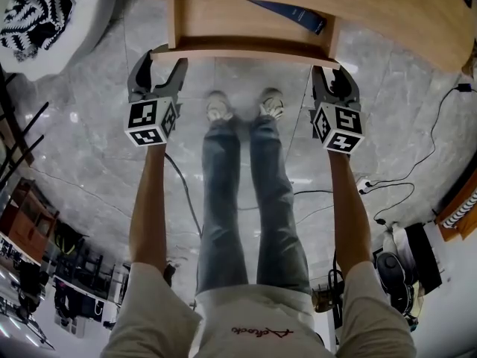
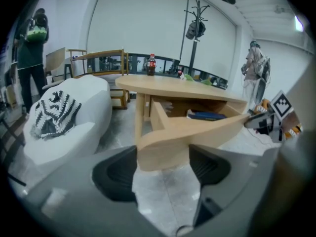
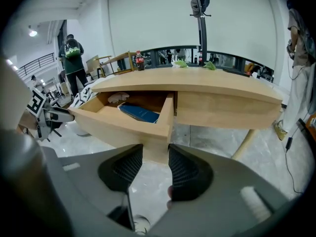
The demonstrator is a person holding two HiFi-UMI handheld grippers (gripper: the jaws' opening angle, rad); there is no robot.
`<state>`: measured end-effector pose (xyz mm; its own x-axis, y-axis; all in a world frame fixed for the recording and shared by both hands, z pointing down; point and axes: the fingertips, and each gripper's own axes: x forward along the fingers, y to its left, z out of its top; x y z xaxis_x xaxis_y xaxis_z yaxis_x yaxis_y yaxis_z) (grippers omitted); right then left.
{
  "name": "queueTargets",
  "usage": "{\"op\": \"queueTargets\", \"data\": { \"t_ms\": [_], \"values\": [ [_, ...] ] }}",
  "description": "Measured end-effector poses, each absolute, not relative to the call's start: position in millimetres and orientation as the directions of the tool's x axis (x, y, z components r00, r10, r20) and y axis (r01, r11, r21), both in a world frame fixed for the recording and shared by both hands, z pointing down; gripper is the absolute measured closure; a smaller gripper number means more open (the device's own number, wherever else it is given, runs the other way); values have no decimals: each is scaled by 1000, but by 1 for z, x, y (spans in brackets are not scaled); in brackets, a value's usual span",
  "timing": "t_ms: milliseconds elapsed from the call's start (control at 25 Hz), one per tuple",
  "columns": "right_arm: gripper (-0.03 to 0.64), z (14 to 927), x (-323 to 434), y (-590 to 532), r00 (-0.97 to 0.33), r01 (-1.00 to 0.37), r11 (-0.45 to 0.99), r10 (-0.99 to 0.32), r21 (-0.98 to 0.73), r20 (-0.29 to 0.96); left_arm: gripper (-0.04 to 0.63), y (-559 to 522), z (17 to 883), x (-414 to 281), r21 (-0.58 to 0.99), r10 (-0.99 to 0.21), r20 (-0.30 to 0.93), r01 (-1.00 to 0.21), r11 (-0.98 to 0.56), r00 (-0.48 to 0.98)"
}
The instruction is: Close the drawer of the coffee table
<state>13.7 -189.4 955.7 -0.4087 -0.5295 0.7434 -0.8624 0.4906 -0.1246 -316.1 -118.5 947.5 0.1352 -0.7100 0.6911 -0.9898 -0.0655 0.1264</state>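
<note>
The wooden coffee table (image 1: 358, 6) runs across the top of the head view, and its drawer (image 1: 246, 52) is pulled out toward me. A blue book (image 1: 292, 13) lies inside the drawer. My left gripper (image 1: 161, 58) straddles the drawer's front left corner (image 2: 163, 142), with the wood filling the gap between its widely spread pads. My right gripper (image 1: 333, 74) sits at the front right corner (image 3: 157, 137), and its pads (image 3: 180, 169) press on the wood. The book (image 3: 140, 113) also shows in the right gripper view.
A white sofa (image 1: 82, 28) with a black-and-white patterned cushion (image 2: 54, 112) stands left of the table. My legs and shoes (image 1: 246, 107) are below the drawer on the marble floor. Cables (image 1: 417, 162) and bags lie to the right. A cola bottle (image 2: 151, 64) stands on the tabletop.
</note>
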Motion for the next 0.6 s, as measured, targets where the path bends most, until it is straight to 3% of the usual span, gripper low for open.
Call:
{"op": "queueTargets", "data": {
  "t_ms": [600],
  "values": [
    [446,953,-6,-266,-371,-895,433,-601,-101,708,272,-198,945,-337,108,-740,664,-993,-44,105]
  ]
}}
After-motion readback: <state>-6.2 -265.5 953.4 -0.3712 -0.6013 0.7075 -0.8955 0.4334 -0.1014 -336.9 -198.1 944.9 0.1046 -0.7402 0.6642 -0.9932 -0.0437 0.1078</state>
